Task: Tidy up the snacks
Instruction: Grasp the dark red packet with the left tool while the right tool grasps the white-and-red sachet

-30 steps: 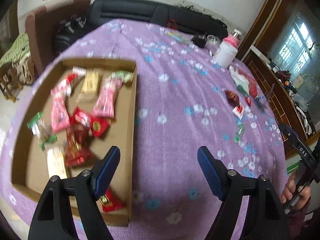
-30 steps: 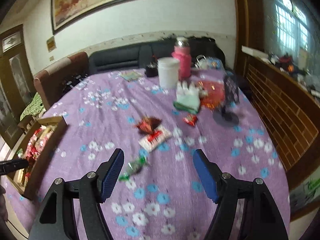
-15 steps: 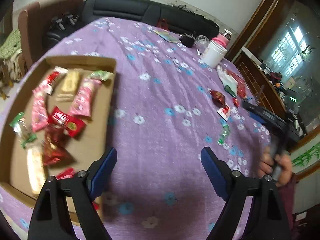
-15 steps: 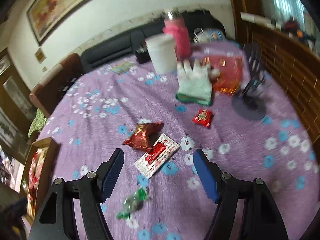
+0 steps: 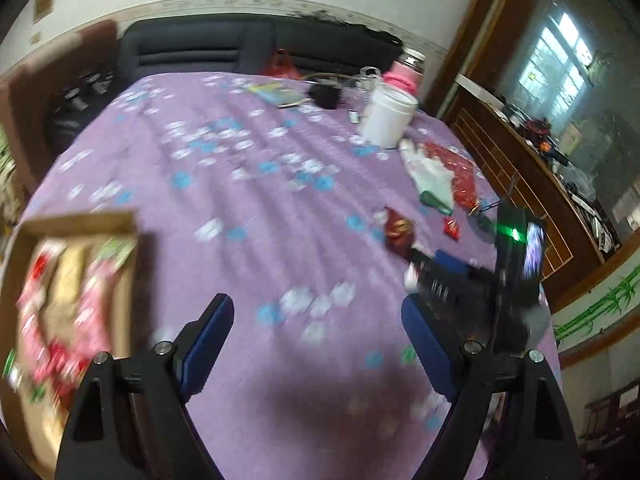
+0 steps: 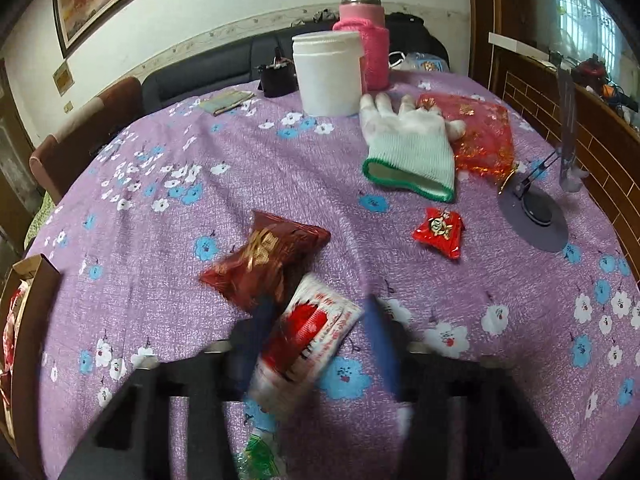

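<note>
My right gripper (image 6: 316, 340) is low over the purple tablecloth with its blurred blue fingers around a white-and-red snack packet (image 6: 308, 344), still apart. A dark red packet (image 6: 264, 256) lies just beyond it, a small red packet (image 6: 440, 232) to the right and a green candy (image 6: 256, 452) near the bottom edge. My left gripper (image 5: 316, 340) is open and empty above the cloth. A cardboard tray (image 5: 80, 220) holding several snacks sits to its left. The right gripper (image 5: 452, 276) shows at the right of the left wrist view.
A white glove (image 6: 412, 148), a red mesh bag (image 6: 480, 136), a white jar (image 6: 328, 72), a pink bottle (image 6: 364, 40) and a small black stand (image 6: 536, 208) sit at the far right of the table (image 6: 240, 152). A dark sofa (image 5: 200, 52) lies beyond.
My right gripper has moved forward and down over the white-and-red packet and its fingers have narrowed. My left gripper has swung right, so the tray slid toward the left edge.
</note>
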`<state>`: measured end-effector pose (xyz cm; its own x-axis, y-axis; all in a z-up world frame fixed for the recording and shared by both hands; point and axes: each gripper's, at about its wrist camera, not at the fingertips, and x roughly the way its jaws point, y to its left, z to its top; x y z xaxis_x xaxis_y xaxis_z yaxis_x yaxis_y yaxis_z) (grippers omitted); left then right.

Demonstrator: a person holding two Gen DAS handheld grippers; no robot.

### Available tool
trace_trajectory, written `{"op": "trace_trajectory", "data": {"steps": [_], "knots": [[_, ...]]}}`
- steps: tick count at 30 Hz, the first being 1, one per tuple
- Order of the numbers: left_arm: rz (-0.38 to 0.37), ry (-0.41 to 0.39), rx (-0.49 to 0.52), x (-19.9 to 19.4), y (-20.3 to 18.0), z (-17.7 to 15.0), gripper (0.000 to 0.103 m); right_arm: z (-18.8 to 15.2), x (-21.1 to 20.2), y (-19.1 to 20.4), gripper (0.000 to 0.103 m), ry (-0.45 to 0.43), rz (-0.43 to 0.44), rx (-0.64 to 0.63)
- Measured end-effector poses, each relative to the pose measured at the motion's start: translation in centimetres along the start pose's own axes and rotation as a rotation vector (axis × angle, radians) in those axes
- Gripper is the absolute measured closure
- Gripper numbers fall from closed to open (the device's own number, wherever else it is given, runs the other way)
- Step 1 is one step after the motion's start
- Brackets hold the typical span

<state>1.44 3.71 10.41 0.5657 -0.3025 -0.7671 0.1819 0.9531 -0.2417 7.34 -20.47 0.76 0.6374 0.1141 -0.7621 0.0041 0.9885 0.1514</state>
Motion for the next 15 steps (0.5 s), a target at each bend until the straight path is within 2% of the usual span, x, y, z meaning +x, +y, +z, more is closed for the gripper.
{"op": "trace_trajectory", "data": {"steps": [5, 9, 15], "knots": [[-0.01, 0.08, 0.037, 5.9, -2.9, 2.8, 0.018, -0.5, -1.2, -1.5, 0.08, 0.037, 0.006, 0.04], [0.003, 0.128, 0.096, 9.9, -5.5, 3.6, 0.018, -0.4, -1.8, -3.1, 0.08, 0.058, -0.008, 0.071], [0.04, 0.188, 0.164, 16.0, -8.3, 4.3, 0.018, -0.2, -1.7, -3.4, 0.08, 0.085, 0.029, 0.068]]}}
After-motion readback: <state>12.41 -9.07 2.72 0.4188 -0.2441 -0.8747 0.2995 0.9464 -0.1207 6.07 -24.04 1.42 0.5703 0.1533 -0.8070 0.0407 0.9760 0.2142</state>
